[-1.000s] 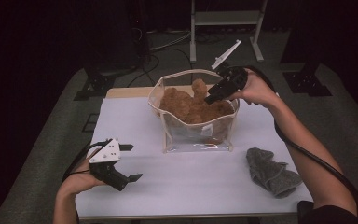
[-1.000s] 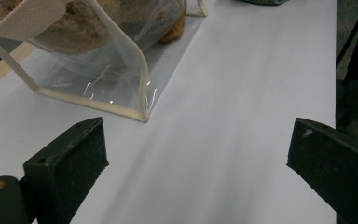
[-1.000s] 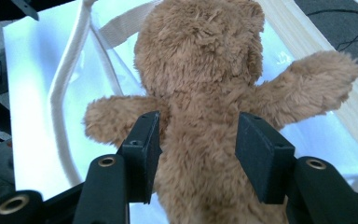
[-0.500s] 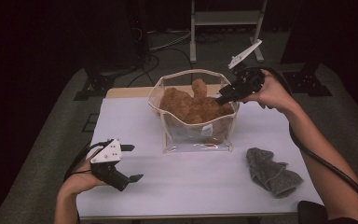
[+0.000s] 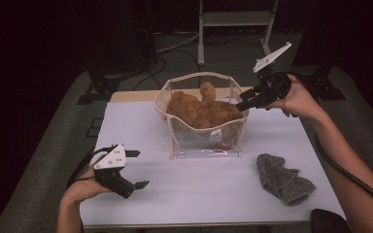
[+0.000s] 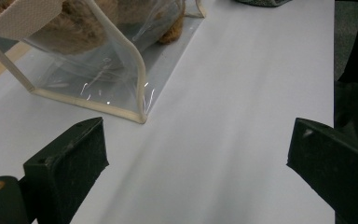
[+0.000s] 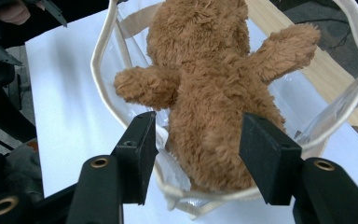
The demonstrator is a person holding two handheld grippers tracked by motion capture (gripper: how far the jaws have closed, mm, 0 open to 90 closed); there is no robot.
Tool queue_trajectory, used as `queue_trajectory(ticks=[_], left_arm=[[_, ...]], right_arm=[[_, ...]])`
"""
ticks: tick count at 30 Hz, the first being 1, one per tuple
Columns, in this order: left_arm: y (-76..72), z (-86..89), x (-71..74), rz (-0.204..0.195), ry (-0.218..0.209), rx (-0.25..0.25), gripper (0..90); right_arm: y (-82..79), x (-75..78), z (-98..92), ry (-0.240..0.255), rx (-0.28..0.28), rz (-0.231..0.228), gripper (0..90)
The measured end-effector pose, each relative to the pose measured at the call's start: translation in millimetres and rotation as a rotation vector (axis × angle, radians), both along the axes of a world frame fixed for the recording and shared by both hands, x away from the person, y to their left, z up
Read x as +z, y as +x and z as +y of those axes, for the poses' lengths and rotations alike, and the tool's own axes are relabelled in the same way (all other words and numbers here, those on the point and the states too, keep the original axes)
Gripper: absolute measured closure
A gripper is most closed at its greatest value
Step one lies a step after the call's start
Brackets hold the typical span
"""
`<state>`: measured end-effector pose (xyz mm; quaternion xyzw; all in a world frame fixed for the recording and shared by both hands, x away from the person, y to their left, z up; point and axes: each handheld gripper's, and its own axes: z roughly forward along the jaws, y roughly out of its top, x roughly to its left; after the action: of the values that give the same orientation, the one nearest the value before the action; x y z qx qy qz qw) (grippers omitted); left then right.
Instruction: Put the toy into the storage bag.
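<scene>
Right gripper: the right gripper (image 5: 243,103) is held at the clear bag's rim, at about 2 o'clock from the bag's middle in the high view. Its jaws stand apart and have just been opening; in the right gripper view they frame the toy's lower body without pressing on it, so the grip is released.
Plush toy: a brown plush toy (image 7: 214,93) sits inside the bag, its arms spread out to both sides, one limb poking up above the rim (image 5: 207,90).
Bag: a clear bag (image 5: 205,141) with cream piping stands upright near the middle of the white table (image 5: 184,194), mouth open.
Left gripper: the left gripper (image 5: 137,168) is at 8 o'clock from the bag, well apart from it, low over the table, jaws wide and empty (image 6: 196,154).
Cloth: a grey cloth (image 5: 282,178) lies crumpled at 4 o'clock from the bag.
</scene>
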<state>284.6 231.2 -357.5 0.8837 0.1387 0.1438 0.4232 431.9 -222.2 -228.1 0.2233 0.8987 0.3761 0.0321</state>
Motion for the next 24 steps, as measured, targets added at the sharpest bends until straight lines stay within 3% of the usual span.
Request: queue_trajectory(ticks=[15, 24], left_arm=[[0.7, 1.4, -0.4, -0.003, -0.009, 0.005, 3.9], [0.6, 1.3, -0.1, -0.003, -0.009, 0.004, 3.9]], right_arm=[[-18.7, -2.9, -29.5, 0.052, -0.041, -0.015, 43.1], [-24.8, -16.3, -43.4, 0.06, -0.057, 0.005, 41.9]])
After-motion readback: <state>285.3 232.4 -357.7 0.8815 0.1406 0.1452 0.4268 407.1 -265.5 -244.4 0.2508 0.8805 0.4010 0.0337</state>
